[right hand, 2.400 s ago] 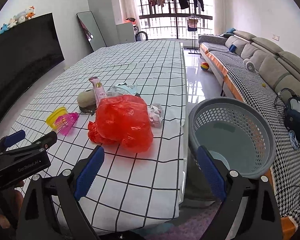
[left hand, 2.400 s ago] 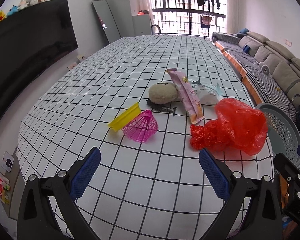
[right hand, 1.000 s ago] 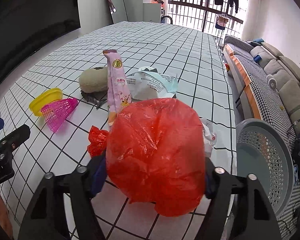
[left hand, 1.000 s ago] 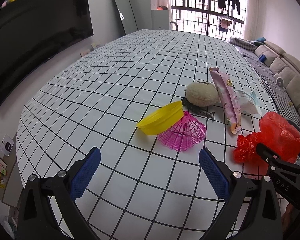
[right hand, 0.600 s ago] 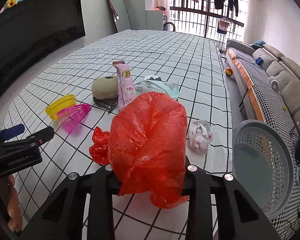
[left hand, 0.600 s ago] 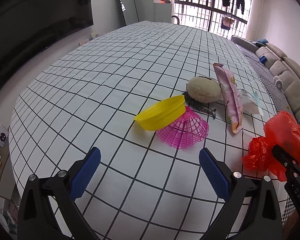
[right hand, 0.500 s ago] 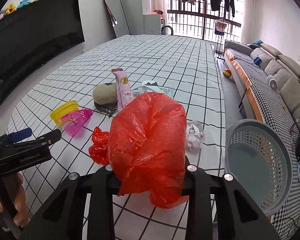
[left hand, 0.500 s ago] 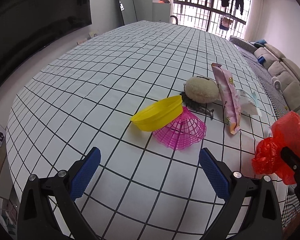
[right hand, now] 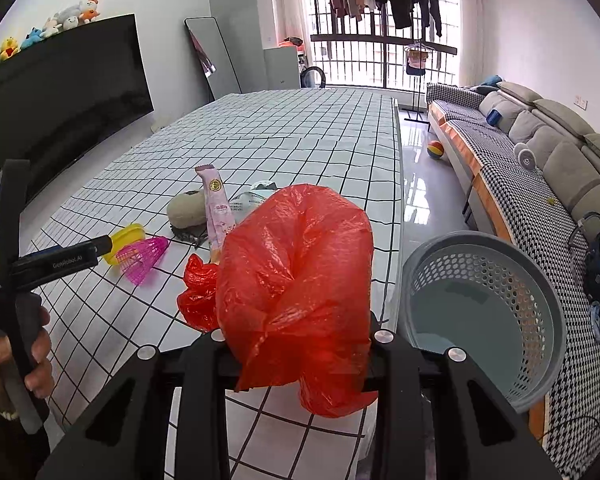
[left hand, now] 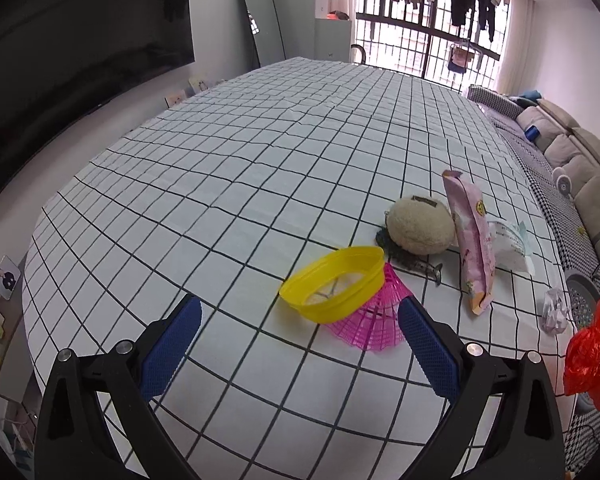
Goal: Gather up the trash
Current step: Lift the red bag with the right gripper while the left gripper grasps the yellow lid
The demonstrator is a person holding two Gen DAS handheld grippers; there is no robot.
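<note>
Between the fingers of the right gripper (right hand: 298, 344), the red plastic bag (right hand: 296, 276) is pinched at its gathered middle, clear of the worktop (right hand: 300, 136), near the grey basket (right hand: 484, 316). It looks light, limp and slippery. Left gripper (left hand: 296, 344) fingers stand wide, empty; its side reads "GenRobot.AI".
</note>
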